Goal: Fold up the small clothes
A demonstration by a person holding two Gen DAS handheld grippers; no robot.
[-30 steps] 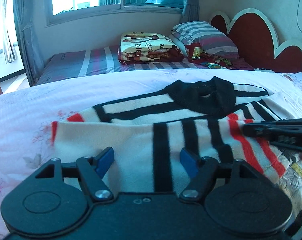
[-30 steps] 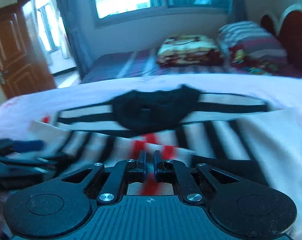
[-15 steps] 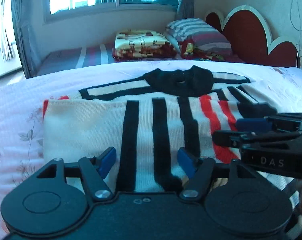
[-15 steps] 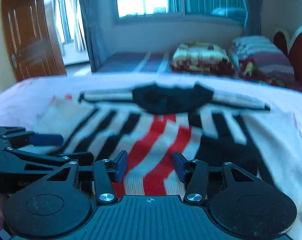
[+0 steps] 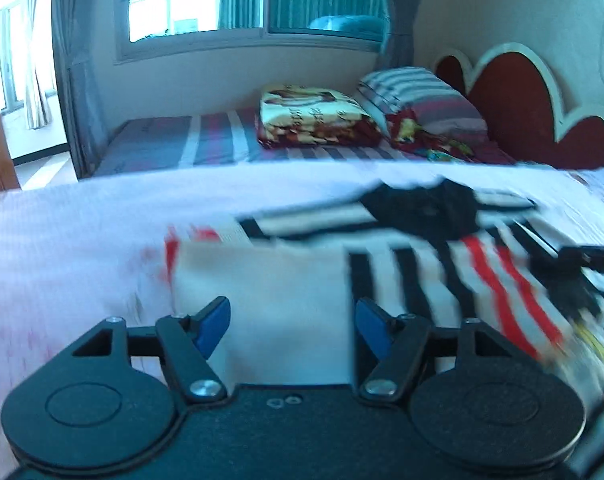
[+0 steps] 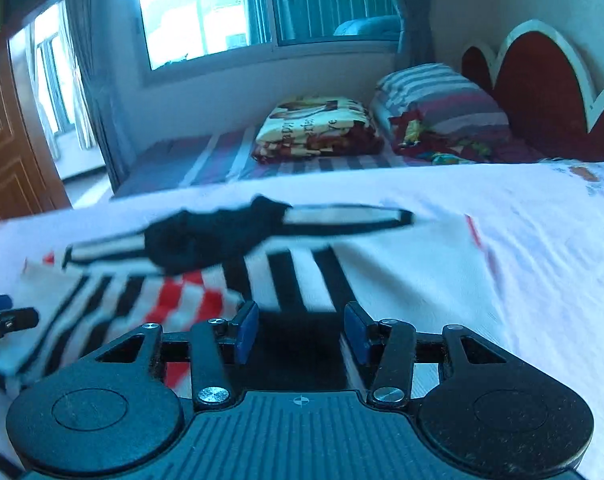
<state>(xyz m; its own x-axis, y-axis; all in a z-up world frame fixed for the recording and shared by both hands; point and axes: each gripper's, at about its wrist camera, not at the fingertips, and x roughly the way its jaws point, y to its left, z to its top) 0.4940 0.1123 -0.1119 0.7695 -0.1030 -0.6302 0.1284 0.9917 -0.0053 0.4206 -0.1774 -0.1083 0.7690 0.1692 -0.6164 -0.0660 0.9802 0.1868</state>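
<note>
A small knit sweater (image 5: pixel 302 276), white with black and red stripes and a black collar (image 5: pixel 425 208), lies partly folded on the pale bedspread (image 5: pixel 82 232). My left gripper (image 5: pixel 292 324) is open and empty, low over the sweater's white near edge. My right gripper (image 6: pixel 301 330) is open and empty over the sweater (image 6: pixel 294 276) near its black stripes. The right gripper's tip shows at the right edge of the left wrist view (image 5: pixel 589 258). The left gripper's tip shows at the left edge of the right wrist view (image 6: pixel 6 320). Both views are motion-blurred.
Beyond the bedspread lies a second bed with a striped sheet (image 5: pixel 174 148), a folded patterned blanket (image 5: pixel 313 120) and striped pillows (image 5: pixel 421 100). A red scalloped headboard (image 5: pixel 517 104) stands at the right. A window (image 5: pixel 206 0) and a wooden door (image 6: pixel 6 140) are behind.
The right gripper opened and let go of the sweater edge one second ago. Both grippers have since moved apart, the left leftward and the right rightward, over the folded sweater.
</note>
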